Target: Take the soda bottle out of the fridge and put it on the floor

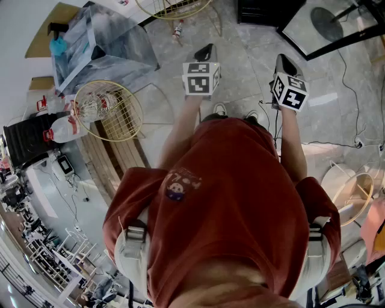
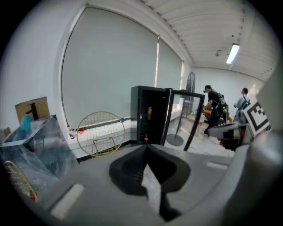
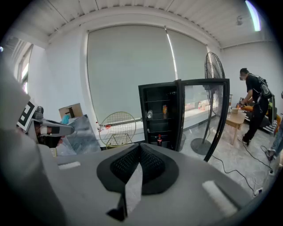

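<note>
Left gripper (image 2: pixel 146 147), right gripper (image 3: pixel 140 146) pinched shut, empty; open fridge (image 3: pixel 143 110) ahead, wire basket (image 3: pixel 117 125) leftward; dark red-capped soda bottle (image 3: pixel 159 140) upright, low inside.

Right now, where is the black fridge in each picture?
Head view: fridge at the top edge, right of middle.
Left gripper view: fridge in the middle, door open.
Right gripper view: fridge in the middle, door open.
Shared landmark: yellow wire frame, left of the fridge.
</note>
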